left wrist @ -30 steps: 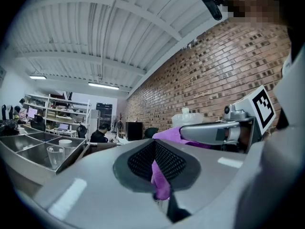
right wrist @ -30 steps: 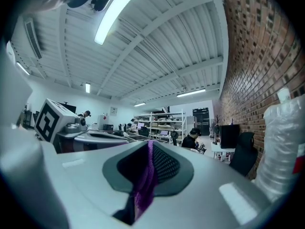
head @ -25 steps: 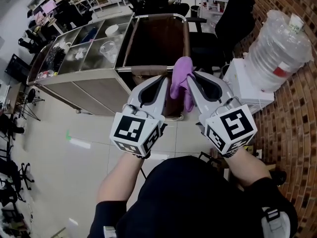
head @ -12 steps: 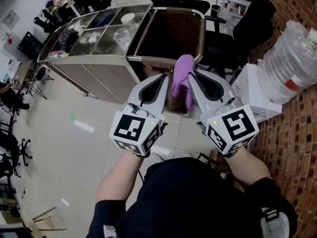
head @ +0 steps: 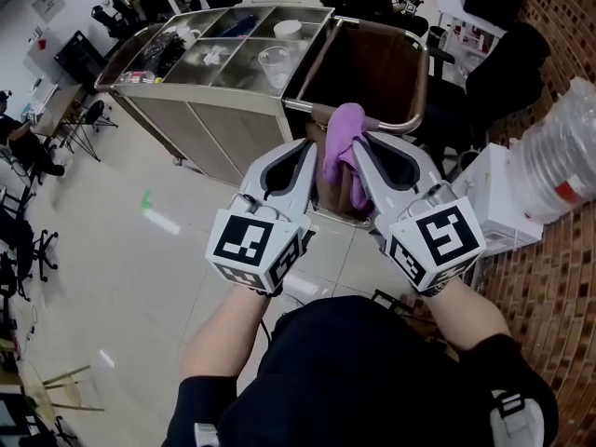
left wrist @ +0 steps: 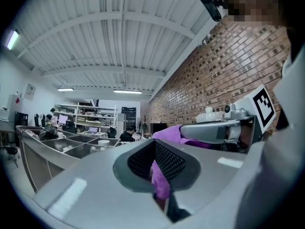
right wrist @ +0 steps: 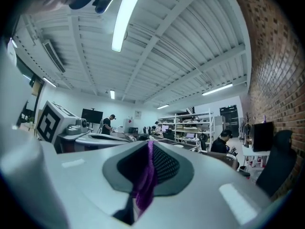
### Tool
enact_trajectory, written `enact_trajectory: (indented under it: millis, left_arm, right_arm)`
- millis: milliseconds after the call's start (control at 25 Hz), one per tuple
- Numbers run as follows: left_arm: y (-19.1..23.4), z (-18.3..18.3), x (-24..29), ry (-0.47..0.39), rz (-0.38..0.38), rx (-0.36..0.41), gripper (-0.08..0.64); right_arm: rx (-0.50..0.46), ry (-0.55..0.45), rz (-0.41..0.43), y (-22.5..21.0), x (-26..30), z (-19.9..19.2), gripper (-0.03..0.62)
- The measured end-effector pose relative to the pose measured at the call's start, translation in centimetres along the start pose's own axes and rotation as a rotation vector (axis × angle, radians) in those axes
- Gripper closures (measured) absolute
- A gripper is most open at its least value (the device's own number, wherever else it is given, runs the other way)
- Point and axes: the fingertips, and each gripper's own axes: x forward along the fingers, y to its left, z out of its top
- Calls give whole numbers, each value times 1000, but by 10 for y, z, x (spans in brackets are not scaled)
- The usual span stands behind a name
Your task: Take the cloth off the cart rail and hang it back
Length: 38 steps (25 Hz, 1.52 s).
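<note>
So here's where we're at. On the left is the steel cart [head: 233, 133], its top split into trays with a couple of cups in them, none of which matters for us right now. Next comes our left gripper [head: 307, 154]. In the left gripper view its fingers [left wrist: 174, 163] are pressed together on a fold of the purple cloth [head: 343, 133], no gap showing. The cloth sits bunched up right between our two hands, bulging above the fingertips with a tail hanging down between the gripper bodies, so its long axis runs pretty much up and down. Right of it, our right gripper [head: 370, 152] is doing the same thing, fingers pinching a thin edge of the cloth, plain to see in the right gripper view. Further right there's a big water jug [head: 559, 166], well apart from all this.

The bit that counts: the cart rail [head: 419, 119] runs side to side just past both sets of fingertips, at the near end of the cart. In the head view the cloth overlaps it. We can't tell if the tail touches the rail or hangs clear. Both hands are about equally near, one on each side of the cloth.

Our guess is the cloth is off the rail and hanging it back comes next. That means getting the up-and-down bundle across the rail so it drapes on both sides. The risk is it going over bunched and sliding off.
</note>
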Motion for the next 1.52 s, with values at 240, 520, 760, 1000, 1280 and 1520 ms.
enact_trajectory:
  millis: [240, 520, 760, 1000, 1280, 1520]
  left_arm:
    - [57, 17, -56, -21, 76, 2, 558]
    - [142, 8, -104, -47, 167, 5, 558]
    - [221, 5, -154, -57, 255, 4, 558]
    - [284, -14, -205, -48, 324, 16, 558]
    - [335, -23, -251, -45, 423, 18, 558]
    - [373, -42, -273, -30, 507, 19, 558]
  right_arm:
    - [-20, -6, 78, 65, 49, 12, 561]
    - [-30, -8, 183, 126, 126, -1, 561]
    - [-28, -12, 258, 184, 196, -14, 561]
    - [-18, -11, 328, 239, 252, -37, 561]
    - [-10, 0, 428, 292, 301, -56, 561]
    - [8, 2, 502, 315, 339, -78, 561]
